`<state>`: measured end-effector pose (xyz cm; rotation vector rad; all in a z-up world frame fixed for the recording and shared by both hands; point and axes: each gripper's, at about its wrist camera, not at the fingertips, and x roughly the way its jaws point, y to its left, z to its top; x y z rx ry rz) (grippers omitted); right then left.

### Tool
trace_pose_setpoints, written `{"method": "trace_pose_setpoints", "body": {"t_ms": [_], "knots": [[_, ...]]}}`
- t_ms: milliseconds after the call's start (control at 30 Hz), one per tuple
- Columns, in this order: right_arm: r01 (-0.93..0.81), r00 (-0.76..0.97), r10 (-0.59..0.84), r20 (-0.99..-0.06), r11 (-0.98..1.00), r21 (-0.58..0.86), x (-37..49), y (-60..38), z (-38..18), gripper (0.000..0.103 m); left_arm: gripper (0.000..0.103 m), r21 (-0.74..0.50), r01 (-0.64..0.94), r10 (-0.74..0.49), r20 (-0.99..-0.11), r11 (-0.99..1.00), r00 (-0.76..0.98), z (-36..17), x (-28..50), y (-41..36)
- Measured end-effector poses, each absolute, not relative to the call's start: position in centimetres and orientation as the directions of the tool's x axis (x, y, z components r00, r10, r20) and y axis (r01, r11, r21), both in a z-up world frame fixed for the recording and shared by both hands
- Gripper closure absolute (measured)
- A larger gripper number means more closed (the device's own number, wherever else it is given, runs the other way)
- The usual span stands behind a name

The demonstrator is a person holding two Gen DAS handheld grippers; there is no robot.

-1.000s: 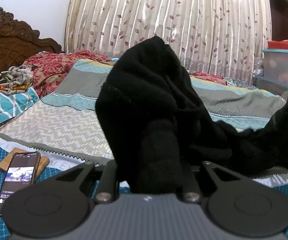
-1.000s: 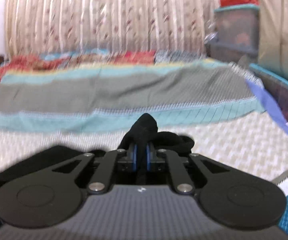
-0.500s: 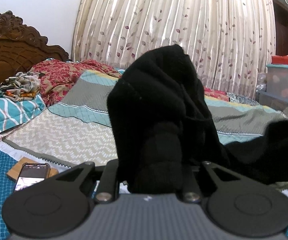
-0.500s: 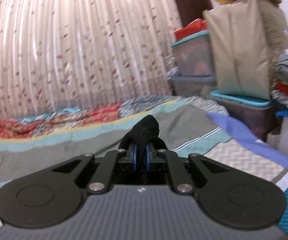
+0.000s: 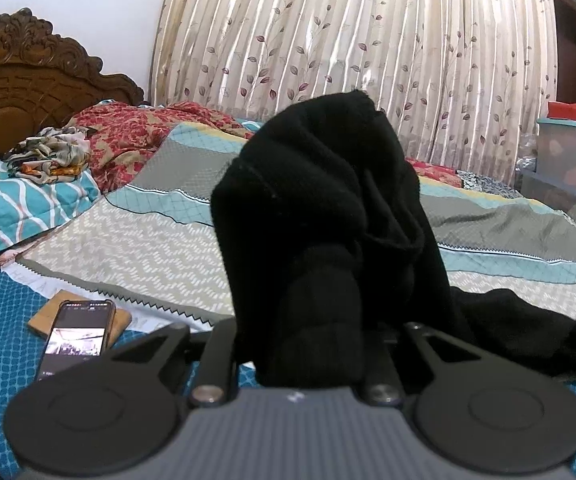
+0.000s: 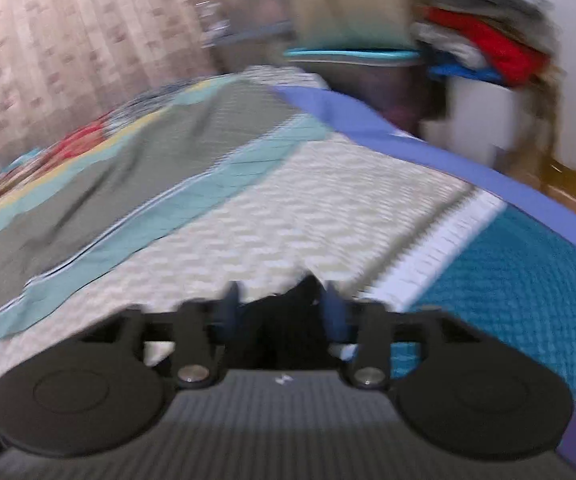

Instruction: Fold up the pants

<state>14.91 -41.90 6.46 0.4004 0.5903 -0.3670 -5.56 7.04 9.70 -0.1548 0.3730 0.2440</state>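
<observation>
While I look through my two cameras, the biggest thing I see is the bed, covered by a quilt with grey, teal and cream stripes. Behind it hangs a long pale curtain with small leaves on it, and a carved brown headboard stands at the left. A red blanket lies crumpled next to a teal pillow.

The black pants are in front of me on the quilt. One end is bunched up high in my left gripper, and the rest trails off to the right, lying flat on the bed. That gripper's fingers are hidden under the cloth, but they are pinched close together on the pants.

My right gripper is near the bed's corner, and its picture is blurry. Its blue pads have just been moving apart and now stand wide. A dark bit of the pants sits between them, but the pads do not press on it.

A phone lies on a small brown board at the lower left.
</observation>
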Motion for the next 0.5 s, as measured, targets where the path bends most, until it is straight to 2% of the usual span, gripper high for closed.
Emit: {"method": "trace_pose_setpoints", "body": {"t_ms": [133, 233, 333, 433, 467, 500], "knots": [[0.503, 0.755, -0.235, -0.612, 0.807, 0.310, 13.2, -43.8, 5.9, 0.041, 0.087, -0.112, -0.271, 0.209, -0.385, 0.956, 0.899, 9.7, -5.5, 7.0], [0.437, 0.794, -0.188, -0.578, 0.838, 0.327, 12.5, -42.8, 6.9, 0.042, 0.087, -0.107, -0.273, 0.213, -0.384, 0.956, 0.898, 9.7, -5.4, 6.9], [0.279, 0.832, -0.071, -0.550, 0.911, 0.305, 13.5, -39.9, 8.2, 0.041, 0.087, -0.110, -0.273, 0.212, -0.386, 0.956, 0.898, 9.8, -5.4, 6.9], [0.028, 0.816, 0.149, -0.559, 0.955, 0.295, 15.0, -35.2, 8.4, 0.041, 0.087, -0.116, -0.273, 0.210, -0.388, 0.955, 0.897, 9.9, -5.4, 7.2], [-0.076, 0.786, 0.233, -0.572, 0.955, 0.286, 15.3, -33.4, 8.2, 0.039, 0.087, -0.115, -0.273, 0.210, -0.388, 0.955, 0.897, 9.9, -5.4, 7.2], [-0.166, 0.756, 0.294, -0.585, 0.951, 0.262, 15.4, -31.6, 8.0, 0.030, 0.087, -0.113, -0.272, 0.210, -0.388, 0.956, 0.898, 9.9, -5.4, 7.2]]}}
